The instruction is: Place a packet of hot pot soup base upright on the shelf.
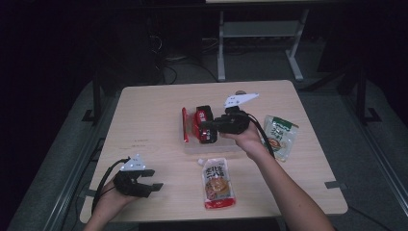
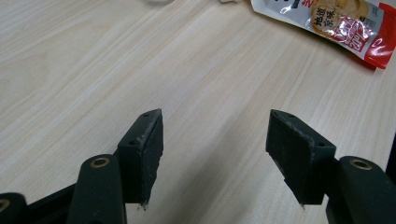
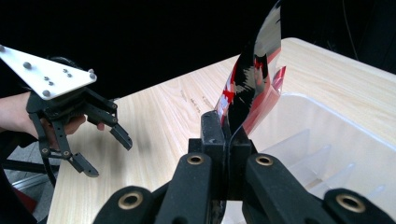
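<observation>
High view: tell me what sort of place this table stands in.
Probably a dim lab or workshop set up for recording. A bare light wooden table stands on grey floor, loose black cables trail behind it, and a white metal desk frame stands beyond.

The high view looks forward and down on the whole bench (image 1: pixel 144 110) from above the person's side. The left gripper view skims close over bare wood toward a food pouch (image 2: pixel 336 21). The right gripper view faces the left tongs (image 3: pixel 105 154), sharing that bench edge.

Chinese characters print the red-and-white pouch (image 2: pixel 336 21), too blurred to read.
</observation>
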`<state>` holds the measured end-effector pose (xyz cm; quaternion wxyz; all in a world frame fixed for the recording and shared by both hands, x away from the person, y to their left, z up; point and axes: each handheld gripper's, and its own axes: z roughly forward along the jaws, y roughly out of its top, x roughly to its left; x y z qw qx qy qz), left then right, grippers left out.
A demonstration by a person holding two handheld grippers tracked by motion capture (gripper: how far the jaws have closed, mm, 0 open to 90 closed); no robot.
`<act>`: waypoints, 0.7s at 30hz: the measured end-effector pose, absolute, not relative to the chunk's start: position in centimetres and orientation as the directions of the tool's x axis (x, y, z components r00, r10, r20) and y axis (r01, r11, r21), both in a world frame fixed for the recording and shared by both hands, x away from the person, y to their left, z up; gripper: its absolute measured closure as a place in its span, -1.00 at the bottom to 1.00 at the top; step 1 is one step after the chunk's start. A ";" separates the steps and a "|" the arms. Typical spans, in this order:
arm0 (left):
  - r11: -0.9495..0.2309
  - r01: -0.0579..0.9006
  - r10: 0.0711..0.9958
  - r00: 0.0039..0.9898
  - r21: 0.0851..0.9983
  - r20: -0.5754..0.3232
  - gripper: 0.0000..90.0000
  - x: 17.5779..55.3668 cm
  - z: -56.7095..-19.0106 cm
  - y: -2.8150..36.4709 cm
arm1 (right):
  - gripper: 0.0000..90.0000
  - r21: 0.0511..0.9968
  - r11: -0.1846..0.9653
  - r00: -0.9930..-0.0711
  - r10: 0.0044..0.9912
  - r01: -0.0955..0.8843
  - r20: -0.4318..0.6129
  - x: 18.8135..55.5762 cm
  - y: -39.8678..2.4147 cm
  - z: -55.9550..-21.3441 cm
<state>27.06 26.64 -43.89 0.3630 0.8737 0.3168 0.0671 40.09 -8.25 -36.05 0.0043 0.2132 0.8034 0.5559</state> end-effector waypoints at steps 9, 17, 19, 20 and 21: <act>-0.548 0.497 0.595 0.797 0.673 -0.104 -0.19 27.1 -43.9 26.7 | 1.00 0.882 0.319 -0.910 0.341 0.347 0.235 40.6 -6.7 -37.1; -0.546 0.505 0.594 0.796 0.669 -0.116 -0.19 27.1 -44.0 26.6 | 0.99 0.867 0.347 -0.908 0.349 0.357 0.233 41.3 -5.5 -37.9; -0.553 0.503 0.590 0.800 0.664 -0.114 -0.19 27.1 -44.0 26.6 | 0.99 0.867 0.354 -0.909 0.349 0.351 0.226 41.4 -5.4 -38.0; -0.554 0.501 0.587 0.801 0.664 -0.115 -0.19 27.1 -44.1 26.6 | 0.99 0.864 0.357 -0.908 0.351 0.354 0.227 41.5 -5.3 -38.1; -0.549 0.504 0.590 0.799 0.667 -0.118 -0.19 27.1 -44.1 26.6 | 0.99 0.862 0.360 -0.907 0.355 0.358 0.228 41.6 -5.1 -38.2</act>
